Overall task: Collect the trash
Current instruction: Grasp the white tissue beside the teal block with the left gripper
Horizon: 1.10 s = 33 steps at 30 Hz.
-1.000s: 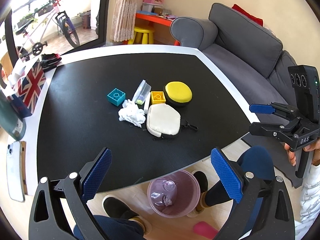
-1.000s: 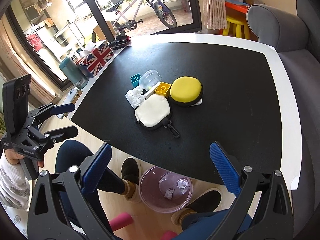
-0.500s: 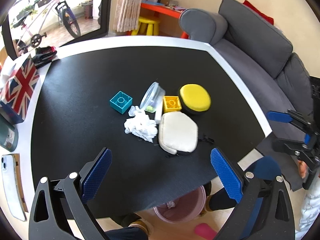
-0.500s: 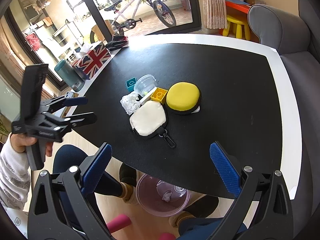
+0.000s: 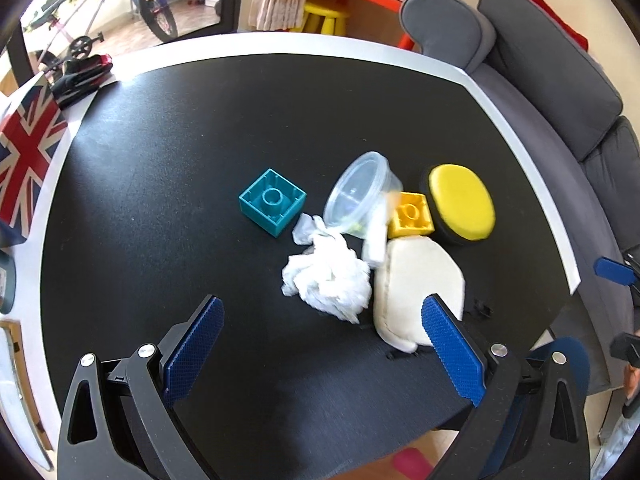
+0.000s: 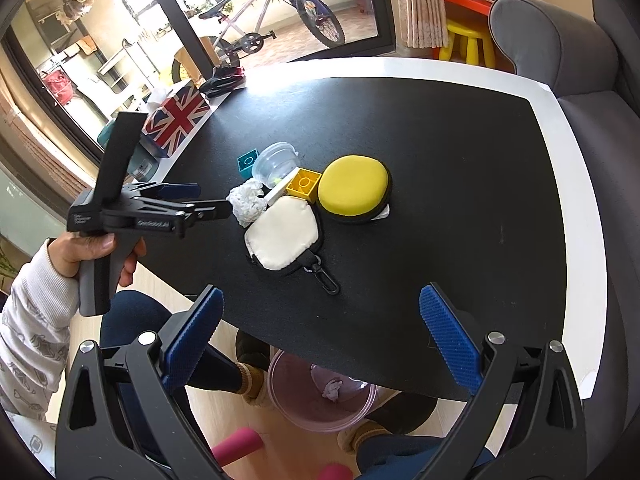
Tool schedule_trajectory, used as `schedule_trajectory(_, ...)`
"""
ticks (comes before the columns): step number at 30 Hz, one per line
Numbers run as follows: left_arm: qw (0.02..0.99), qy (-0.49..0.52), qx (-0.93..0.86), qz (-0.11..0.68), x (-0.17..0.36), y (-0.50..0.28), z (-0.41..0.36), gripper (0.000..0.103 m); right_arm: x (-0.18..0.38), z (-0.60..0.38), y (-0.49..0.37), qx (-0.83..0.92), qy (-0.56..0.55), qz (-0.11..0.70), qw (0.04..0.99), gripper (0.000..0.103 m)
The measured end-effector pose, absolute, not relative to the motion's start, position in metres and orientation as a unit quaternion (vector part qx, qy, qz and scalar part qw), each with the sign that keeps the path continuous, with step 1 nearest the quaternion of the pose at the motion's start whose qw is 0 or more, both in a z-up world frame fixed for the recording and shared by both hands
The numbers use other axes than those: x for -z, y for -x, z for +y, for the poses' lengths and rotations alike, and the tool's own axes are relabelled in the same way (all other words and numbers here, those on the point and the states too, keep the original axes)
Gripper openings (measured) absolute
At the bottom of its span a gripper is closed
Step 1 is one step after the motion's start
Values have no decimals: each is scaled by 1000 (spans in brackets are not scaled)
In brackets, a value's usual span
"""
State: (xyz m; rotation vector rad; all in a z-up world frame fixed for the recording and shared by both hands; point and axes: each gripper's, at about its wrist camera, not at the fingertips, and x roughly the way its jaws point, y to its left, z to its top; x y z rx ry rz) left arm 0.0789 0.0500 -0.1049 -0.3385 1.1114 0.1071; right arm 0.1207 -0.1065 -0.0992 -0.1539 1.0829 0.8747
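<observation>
While one small scrap is already lying in the pink bin (image 6: 320,400) under the tabletop (image 5: 160,160), the crumpled tissue (image 5: 326,280) is being waited over by the wide-open, empty left hand-held gripper (image 5: 320,344).

We see our left gripper (image 6: 208,202) as matte black plastic with a grey pistol handle, pale lettering on its side and blue ribbed pads (image 5: 192,346); silver screws dot the right gripper's (image 6: 320,334) arms. Our white patterned sleeve (image 6: 28,320) covers the wrist, above navy trousers (image 6: 132,320).
</observation>
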Motion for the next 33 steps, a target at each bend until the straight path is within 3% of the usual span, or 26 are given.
schedule_trajectory(9, 841, 153, -49, 517, 119, -89, 48, 94, 105, -108, -124, -397, 69, 504, 764, 97)
schedule_trajectory(14, 839, 148, -44, 522, 124, -92, 49, 70, 105, -108, -125, -397, 68, 505, 763, 97)
schedule_trajectory(19, 834, 144, -40, 531, 128, -94, 48, 31, 109, -105, -125, -399, 67, 506, 761, 97)
schedule_trajectory(22, 834, 142, -35, 533, 129, -94, 47, 17, 111, -104, -126, -399, 67, 507, 761, 97)
schedule_trajectory(33, 844, 135, -28, 519, 111, -80, 46, 12, 111, -99, -129, -401, 72, 504, 761, 97)
